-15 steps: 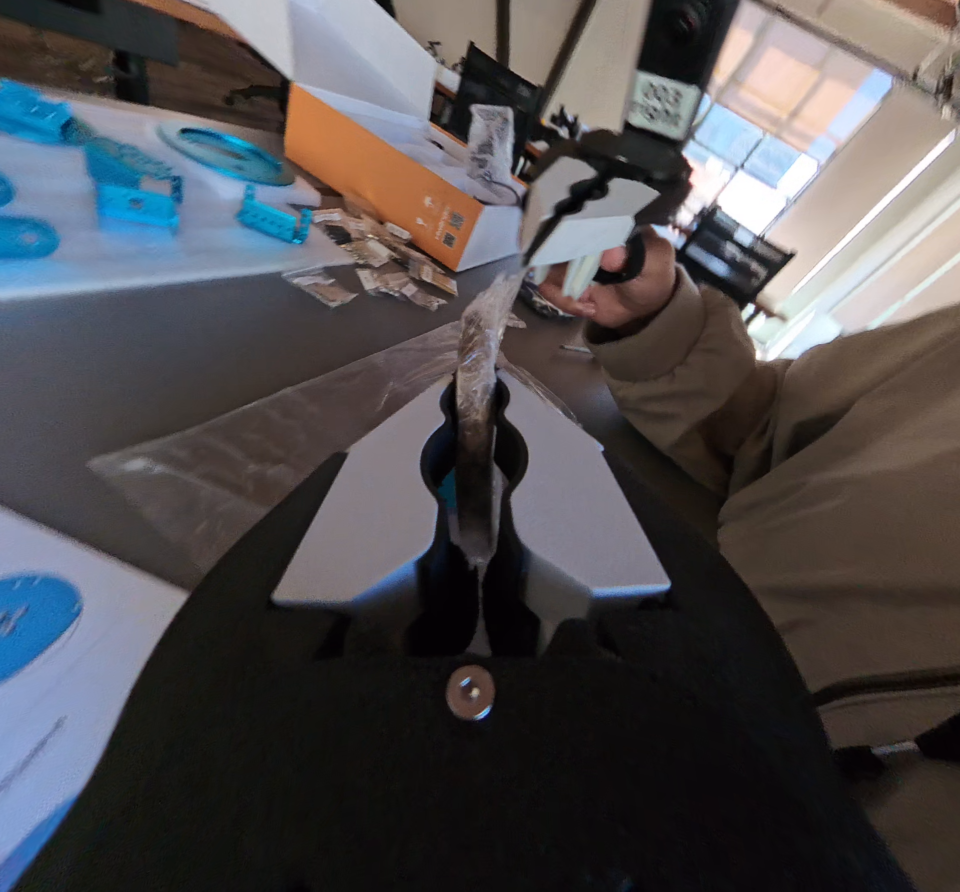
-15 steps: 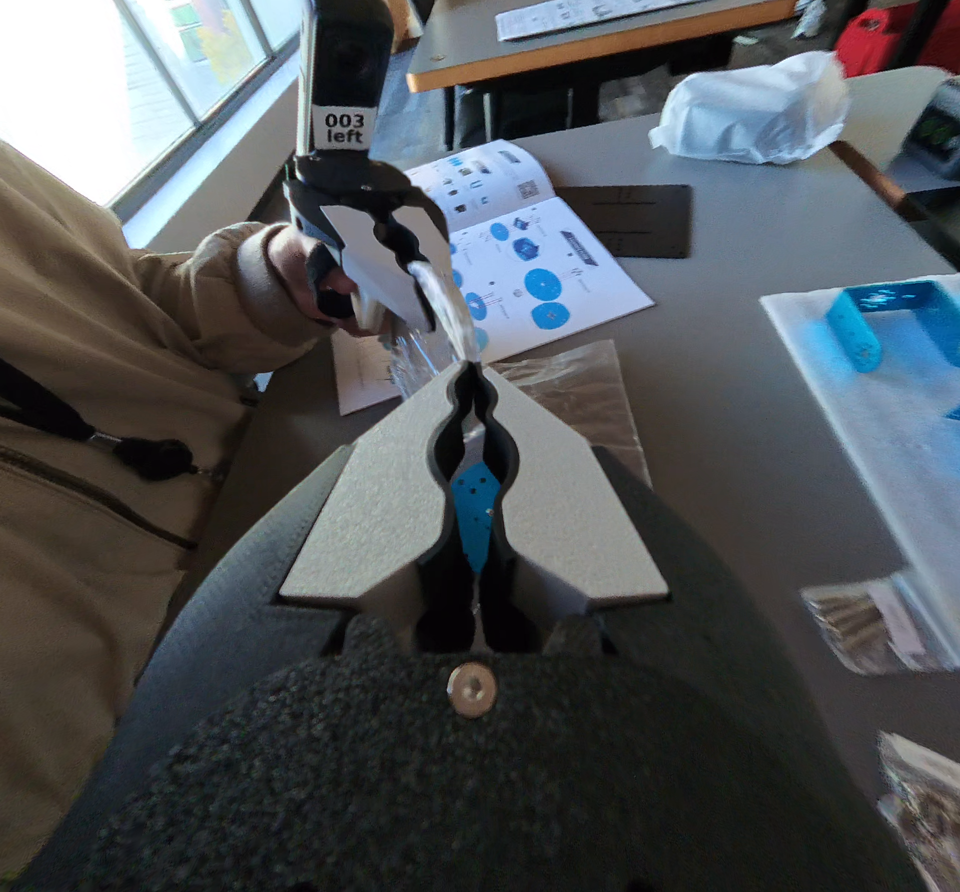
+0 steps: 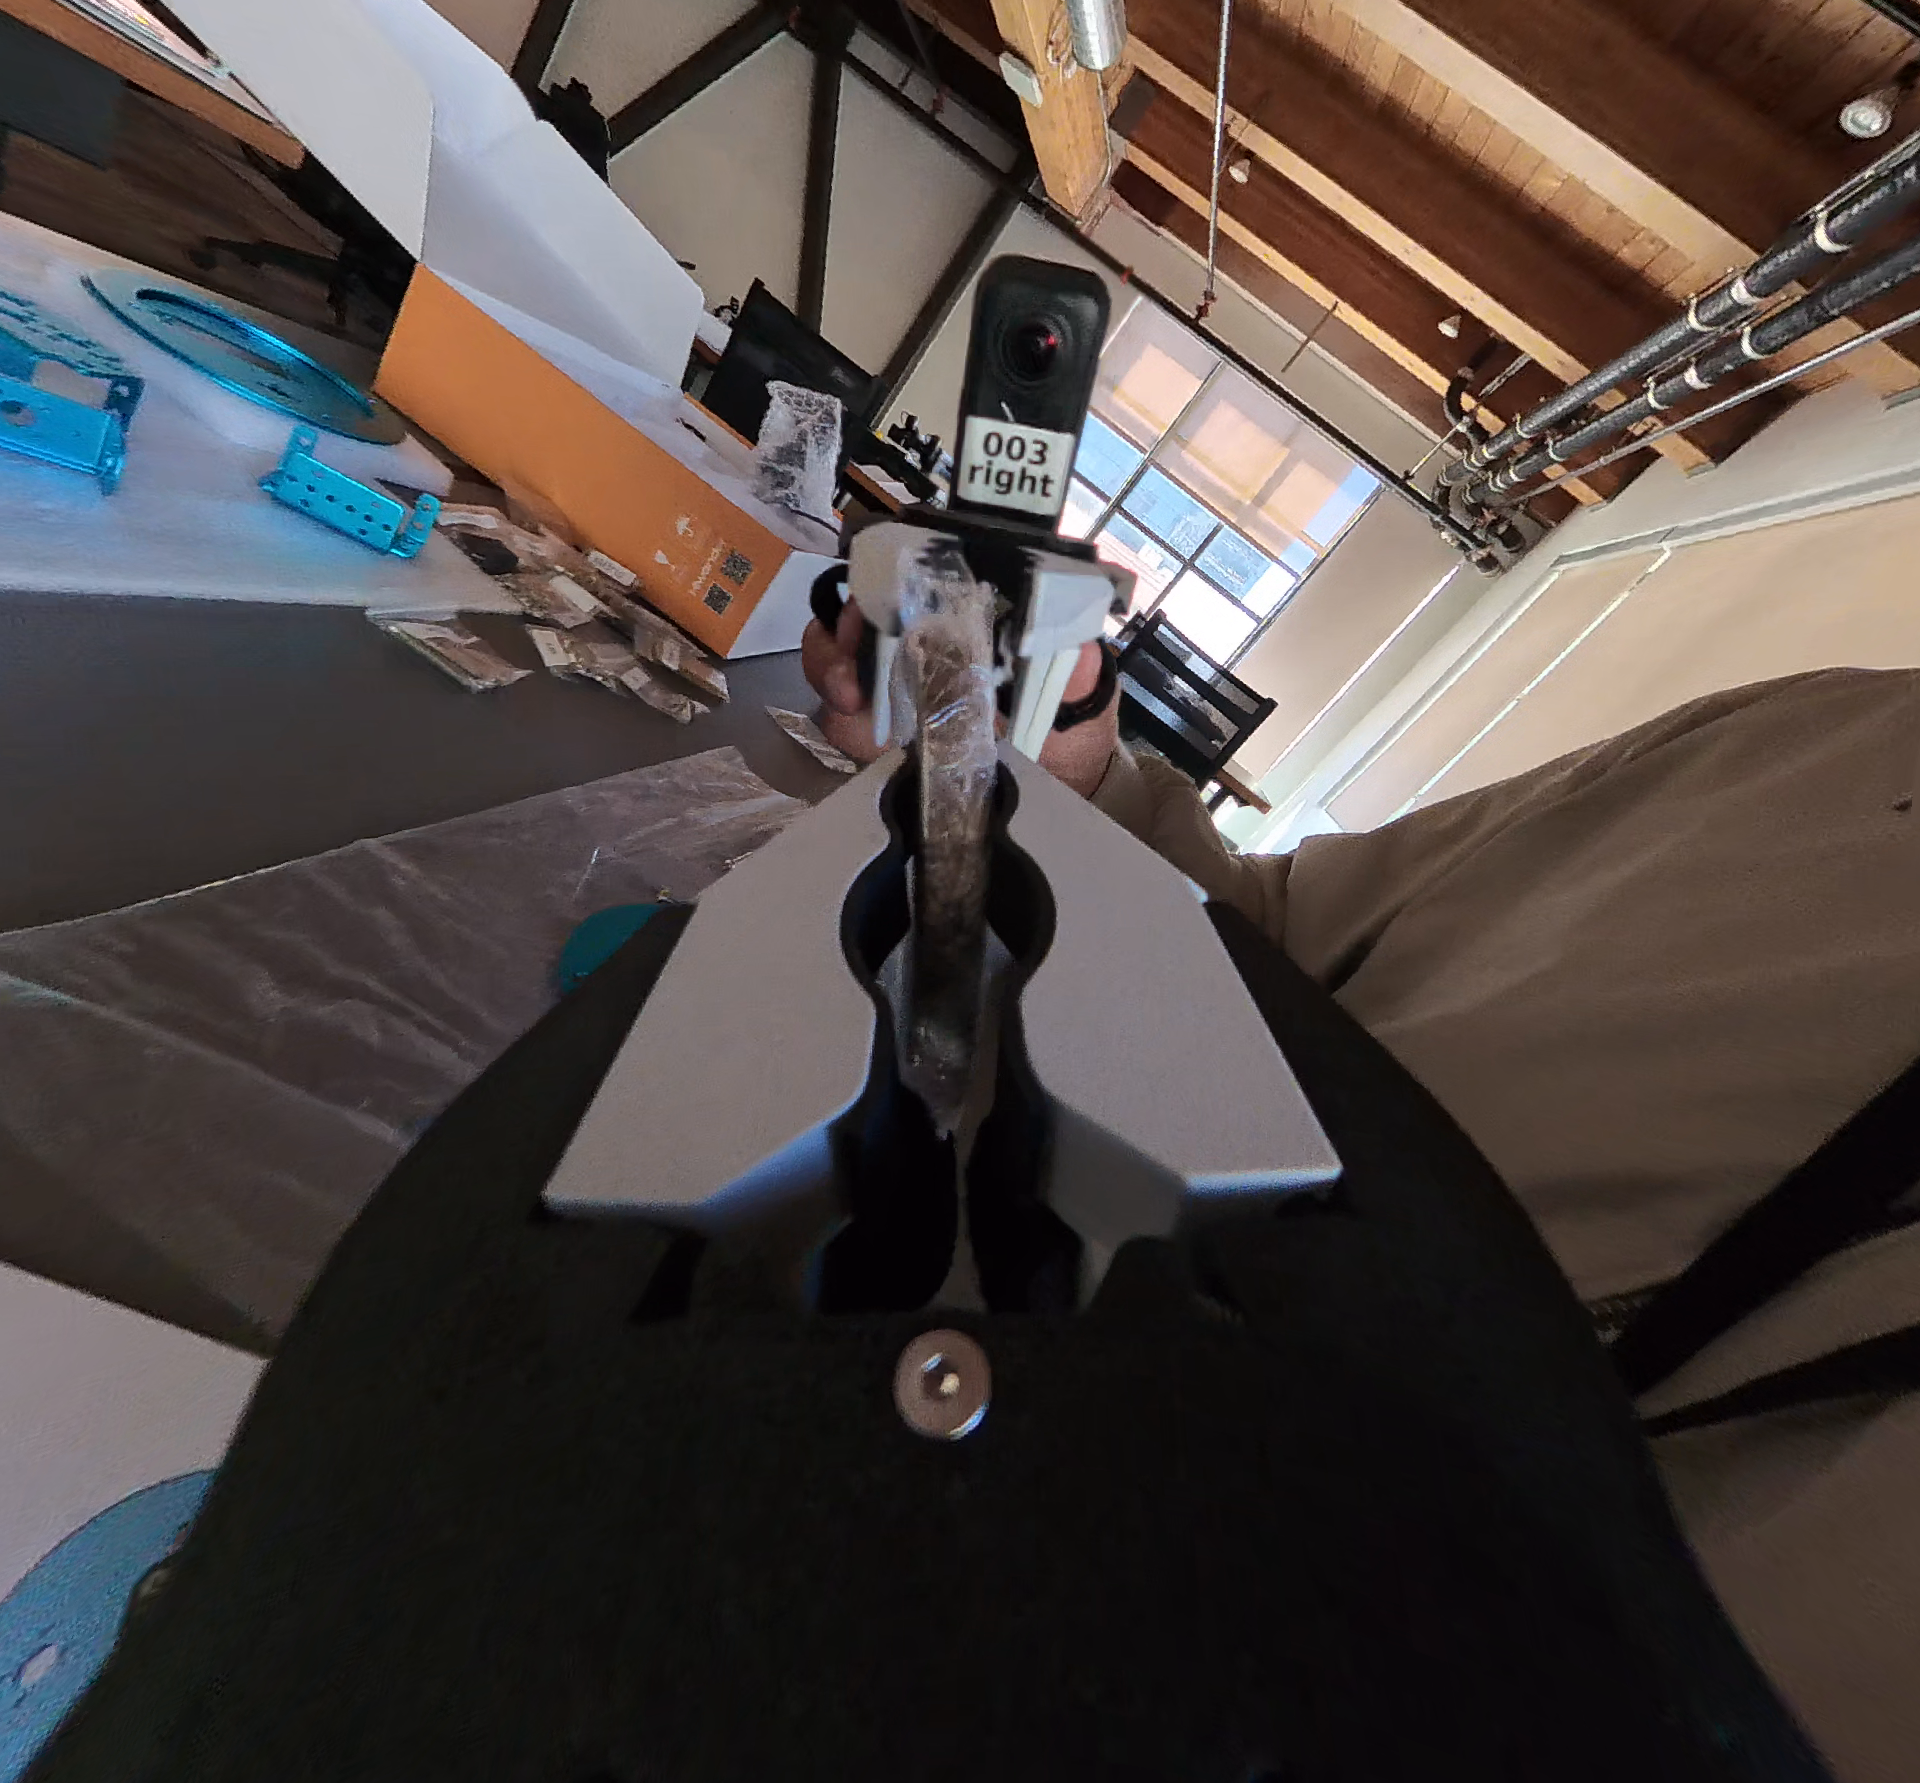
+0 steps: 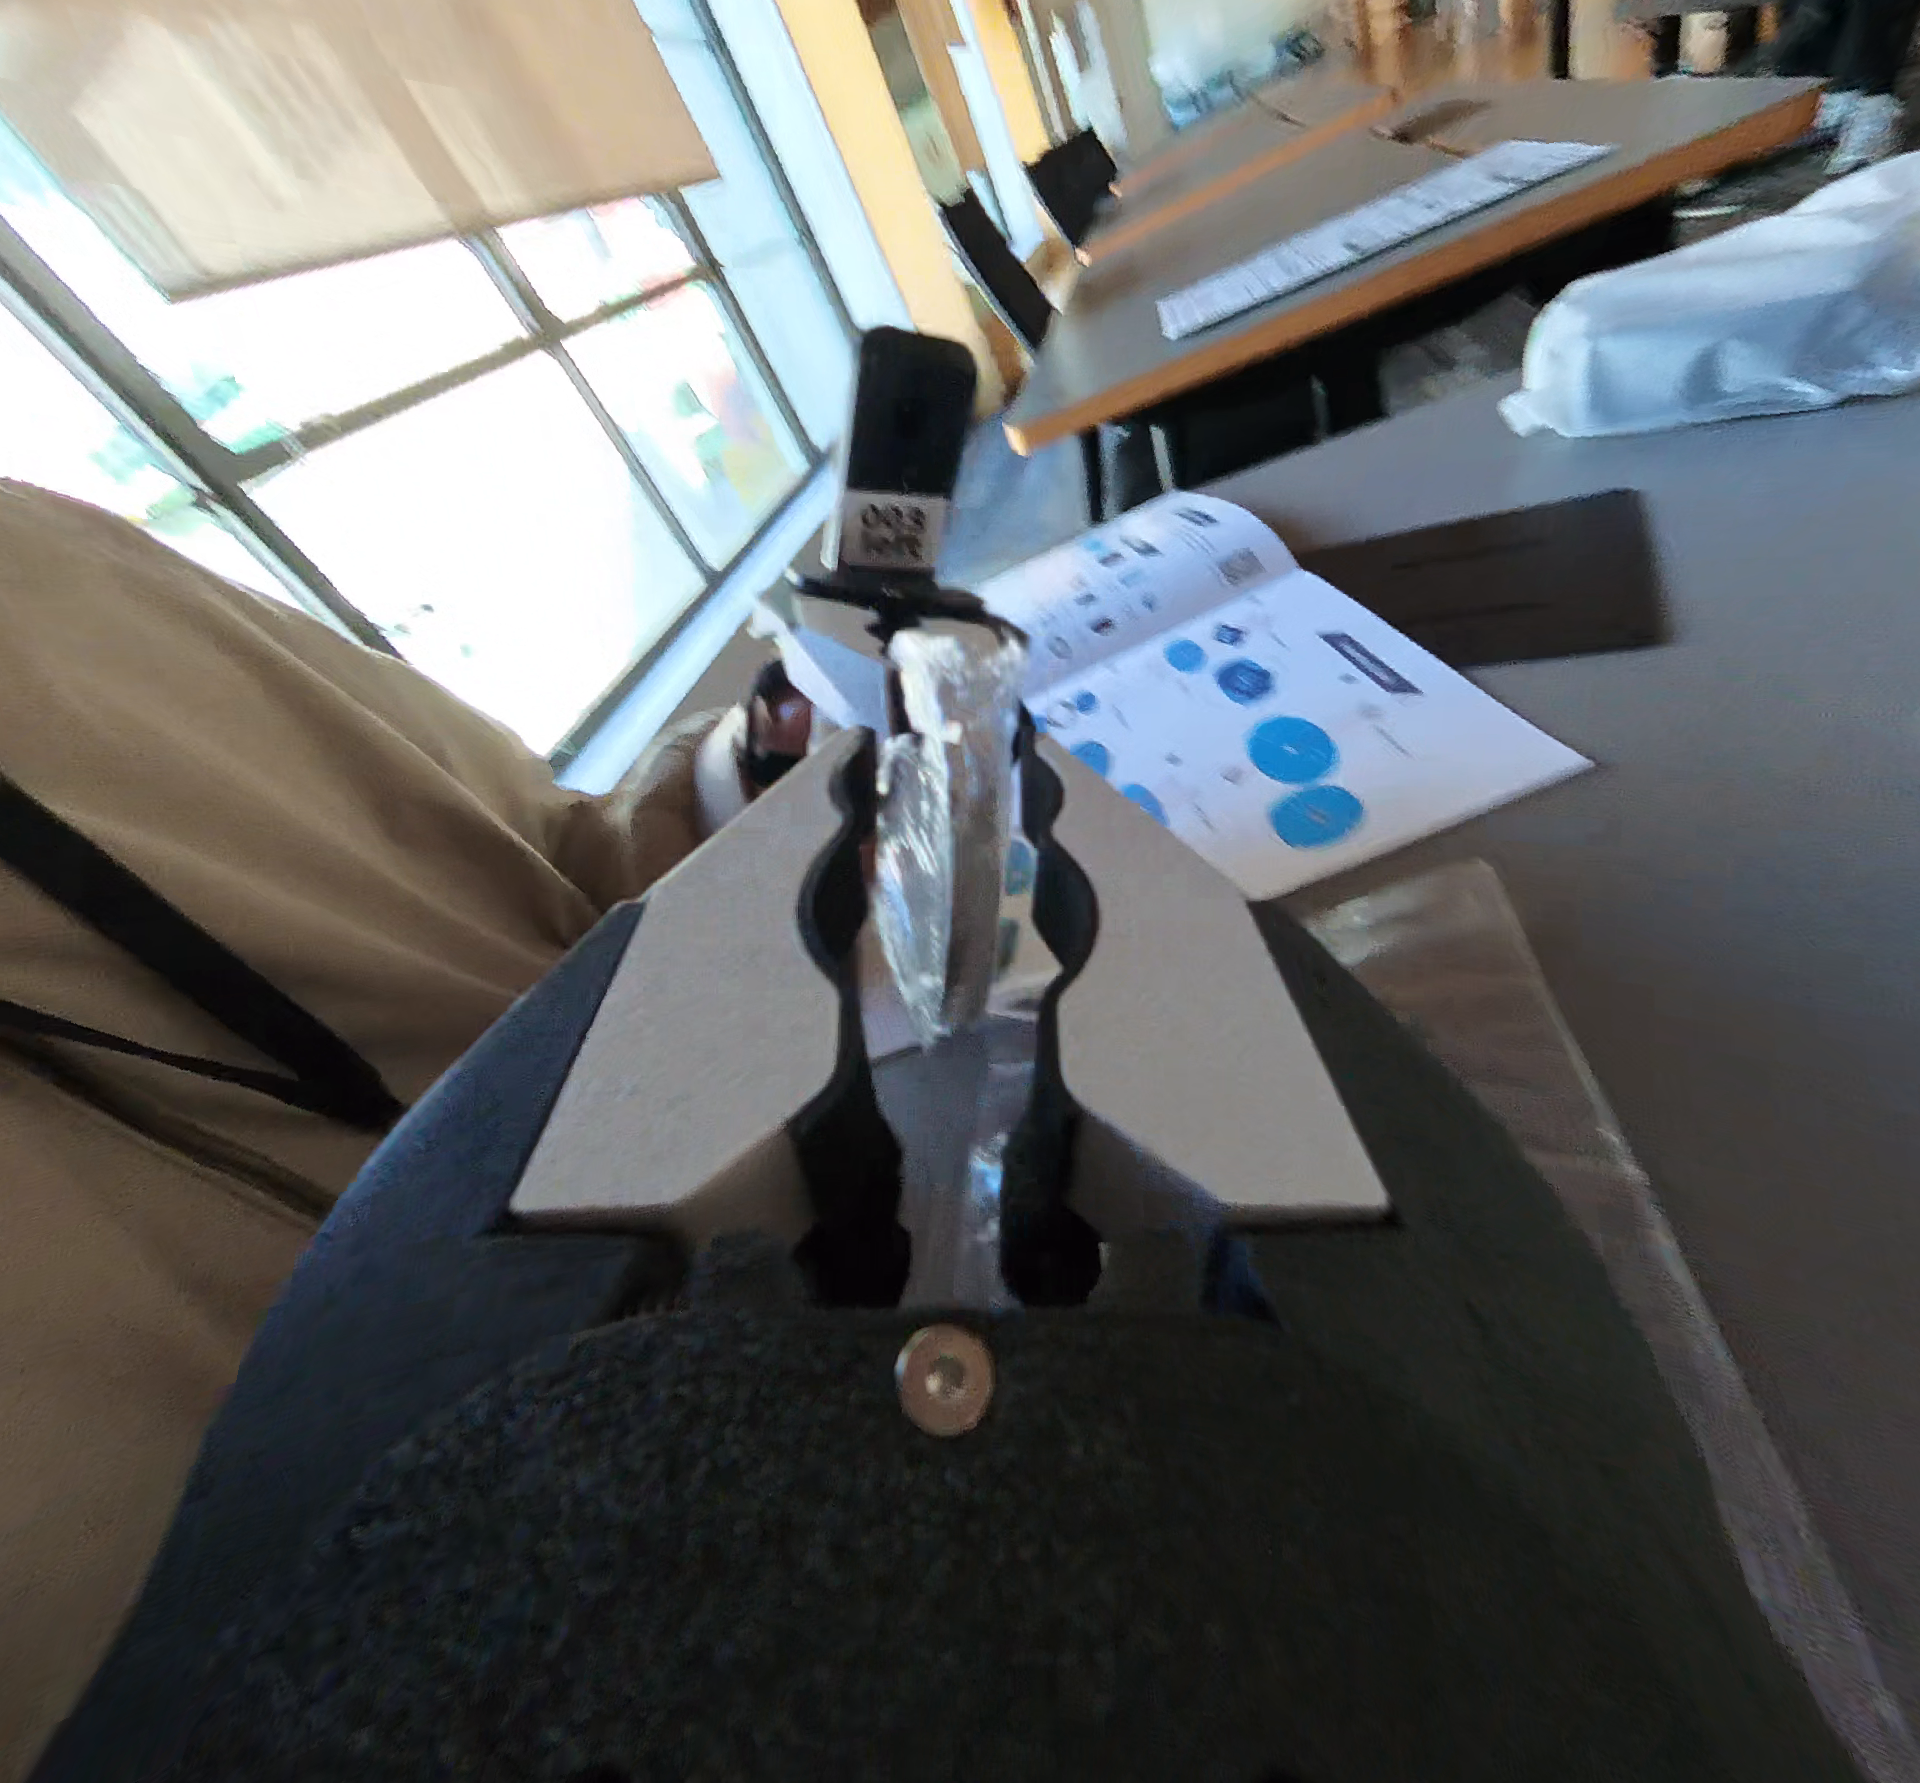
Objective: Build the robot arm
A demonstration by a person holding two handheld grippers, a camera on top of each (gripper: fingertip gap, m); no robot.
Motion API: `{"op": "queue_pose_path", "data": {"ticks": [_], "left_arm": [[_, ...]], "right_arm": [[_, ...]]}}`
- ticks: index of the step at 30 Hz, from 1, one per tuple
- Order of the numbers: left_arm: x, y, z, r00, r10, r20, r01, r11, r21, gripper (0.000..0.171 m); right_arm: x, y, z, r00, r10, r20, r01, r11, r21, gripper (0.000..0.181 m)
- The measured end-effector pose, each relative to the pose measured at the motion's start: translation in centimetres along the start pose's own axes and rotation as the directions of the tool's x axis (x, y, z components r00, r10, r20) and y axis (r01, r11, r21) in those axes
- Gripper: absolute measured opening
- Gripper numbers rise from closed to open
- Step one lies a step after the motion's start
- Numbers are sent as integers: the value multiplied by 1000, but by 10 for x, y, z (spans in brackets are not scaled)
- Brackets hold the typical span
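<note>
Clear plastic bag (image 3: 951, 798) stretched between both claws above grey desk (image 3: 208, 694): left claw (image 3: 951, 777) clamps one end, right claw (image 4: 940, 777) spread around other end (not pinching). Film looks light, limp, slippery; best pinched near edge.

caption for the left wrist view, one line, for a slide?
Left gripper shut on a clear plastic bag stretched to the right gripper, above a grey table with blue metal parts.

Black gripper (image 3: 951, 777) bodies, grey fingers (silver screw), tan sleeves (image 3: 1558, 902)
</note>
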State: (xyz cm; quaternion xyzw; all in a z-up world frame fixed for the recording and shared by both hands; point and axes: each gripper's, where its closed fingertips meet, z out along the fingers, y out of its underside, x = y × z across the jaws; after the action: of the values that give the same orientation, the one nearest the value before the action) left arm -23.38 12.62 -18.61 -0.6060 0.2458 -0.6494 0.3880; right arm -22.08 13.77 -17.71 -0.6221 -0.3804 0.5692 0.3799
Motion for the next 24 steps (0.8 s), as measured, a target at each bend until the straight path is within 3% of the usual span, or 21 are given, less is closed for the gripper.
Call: {"op": "queue_pose_path", "data": {"ticks": [2, 6, 11, 13, 16, 19, 24], "left_arm": [[3, 2, 2, 1000, -8, -12, 8, 1000, 2, 8], [-2, 14, 2, 997, 69, 26, -67, 996, -66, 9], [7, 14, 5, 972, 234, 27, -228, 964, -135, 14], [5, 15, 7, 965, 259, 37, -251, 956, -153, 10], [-5, 2, 5, 977, 185, 106, -179, 982, -64, 9], [-19, -15, -13, 991, 12, 132, -22, 997, 74, 8], [-50, -39, -61, 975, -187, 122, 142, 942, 305, 7]], "right_arm": [[1, 3, -2, 1000, 20, 0, -20, 999, -26, 0], [0, 10, -5, 998, -52, -31, 48, 994, -101, 0], [-13, 7, -4, 999, 5, 52, 1, 995, -104, 0], [-10, 9, 1, 1000, -27, 10, 28, 990, -142, 0], [-3, 3, -3, 998, -27, -51, 21, 992, -122, 0], [3, 4, -15, 996, 36, -79, -41, 997, -68, 0], [9, 8, -43, 992, 102, -77, -102, 995, 2, 0]]}}
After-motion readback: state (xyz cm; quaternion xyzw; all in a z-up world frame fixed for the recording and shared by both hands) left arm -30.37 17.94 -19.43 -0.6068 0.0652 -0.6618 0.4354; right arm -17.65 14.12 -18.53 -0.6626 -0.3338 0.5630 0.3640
